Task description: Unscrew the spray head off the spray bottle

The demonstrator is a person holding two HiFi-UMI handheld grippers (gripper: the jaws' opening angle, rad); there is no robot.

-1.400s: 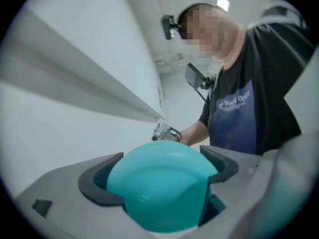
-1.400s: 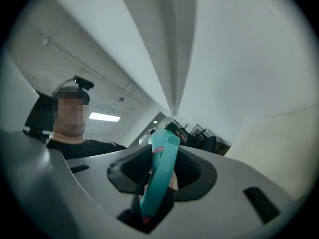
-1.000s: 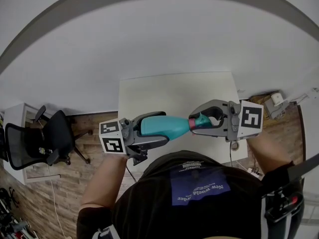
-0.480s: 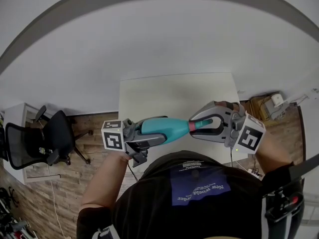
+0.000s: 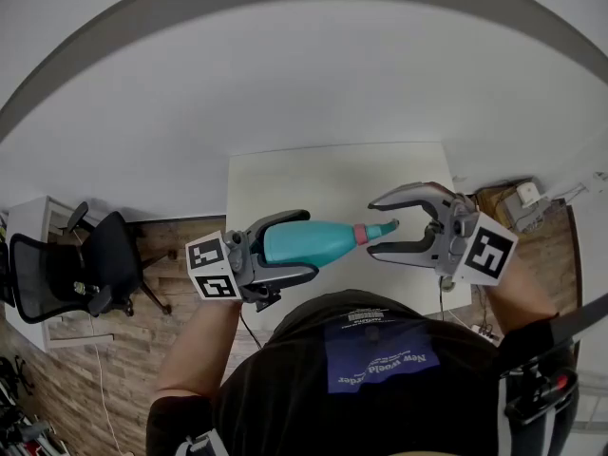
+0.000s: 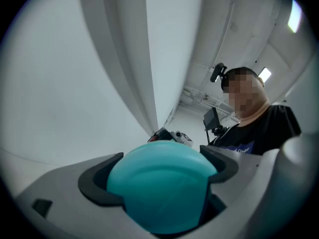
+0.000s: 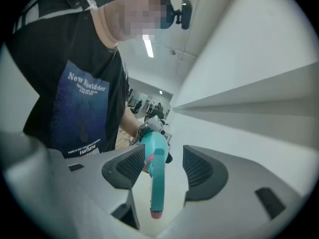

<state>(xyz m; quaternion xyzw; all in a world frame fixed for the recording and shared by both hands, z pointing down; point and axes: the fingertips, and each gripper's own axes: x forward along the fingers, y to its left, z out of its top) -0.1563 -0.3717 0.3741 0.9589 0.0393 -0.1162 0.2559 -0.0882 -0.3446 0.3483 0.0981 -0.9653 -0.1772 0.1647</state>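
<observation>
Above the table [image 5: 332, 169], left tool [image 5: 306, 245] clamps the spray bottle [image 6: 162, 183] — right tool [image 5: 373, 228], jaws just opened, straddles the spray head [image 7: 157, 178].

The spray bottle [image 5: 309, 243] is teal with a pink collar [image 5: 361, 235], the table [image 5: 332, 174] white.

White worktop [image 5: 323, 183], rectangular, matte.
Stands on wood-plank floor [image 5: 114, 369], far edge by the pale wall; black office chair [image 5: 104, 264] on that floor off its left side, apart.
</observation>
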